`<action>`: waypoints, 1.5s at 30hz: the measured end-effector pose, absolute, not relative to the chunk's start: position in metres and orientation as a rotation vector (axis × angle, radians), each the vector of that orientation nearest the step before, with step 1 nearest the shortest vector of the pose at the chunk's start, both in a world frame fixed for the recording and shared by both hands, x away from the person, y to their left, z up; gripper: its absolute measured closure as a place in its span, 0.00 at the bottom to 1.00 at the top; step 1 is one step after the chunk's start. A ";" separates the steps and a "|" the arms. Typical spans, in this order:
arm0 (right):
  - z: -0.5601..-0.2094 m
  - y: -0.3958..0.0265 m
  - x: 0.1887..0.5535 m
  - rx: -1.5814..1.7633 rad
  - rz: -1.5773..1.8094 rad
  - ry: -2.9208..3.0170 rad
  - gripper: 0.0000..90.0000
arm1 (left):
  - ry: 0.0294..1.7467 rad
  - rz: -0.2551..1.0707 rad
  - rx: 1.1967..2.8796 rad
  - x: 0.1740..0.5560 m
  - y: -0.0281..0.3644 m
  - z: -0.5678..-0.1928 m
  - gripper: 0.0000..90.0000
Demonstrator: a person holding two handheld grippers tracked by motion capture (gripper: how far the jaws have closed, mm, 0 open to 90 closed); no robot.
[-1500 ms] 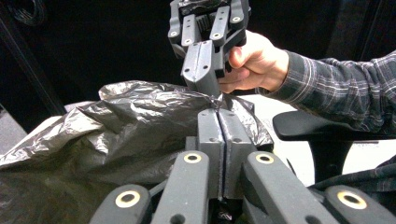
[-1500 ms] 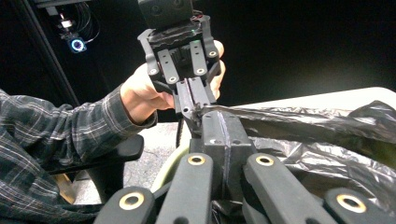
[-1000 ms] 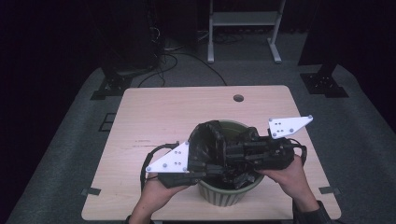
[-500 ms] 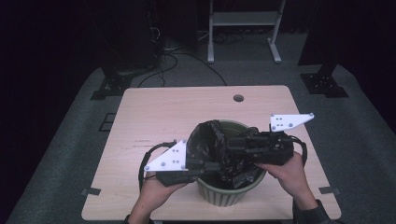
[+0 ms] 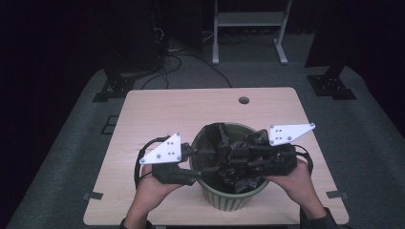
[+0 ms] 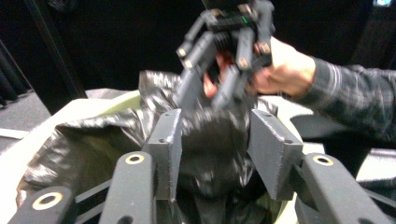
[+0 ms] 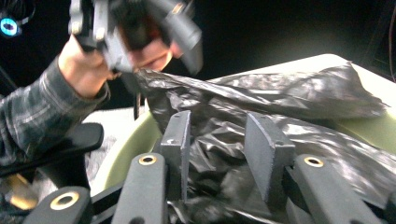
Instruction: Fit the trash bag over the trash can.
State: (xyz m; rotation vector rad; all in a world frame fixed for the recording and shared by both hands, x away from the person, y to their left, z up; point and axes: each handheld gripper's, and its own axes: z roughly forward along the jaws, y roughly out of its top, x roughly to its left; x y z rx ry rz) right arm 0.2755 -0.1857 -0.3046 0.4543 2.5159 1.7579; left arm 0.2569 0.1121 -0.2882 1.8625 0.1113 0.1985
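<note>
The green bin stands at the near edge of the tabletop, and the black bag lies bunched inside it and over its rim. The left hand-held gripper was clamped a second ago; its jaws have just been opening, and now they stand half apart with bag film loose between them, not pressed. The right hand-held gripper has also been opening slowly and stands partly open around a fold. I judge both grips are released, so the bag must be caught again before it can be spread over the rim.
</note>
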 end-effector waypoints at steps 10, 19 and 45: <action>-0.302 -0.170 0.267 0.376 1.708 2.545 0.70 | 0.207 0.098 1.993 0.267 0.096 -0.282 0.65; -0.299 -0.178 0.269 0.435 1.719 2.517 0.73 | 0.262 0.051 1.953 0.269 0.112 -0.291 1.00; -0.289 -0.211 0.327 0.724 1.897 2.380 0.85 | 0.255 0.111 1.965 0.251 0.145 -0.294 0.99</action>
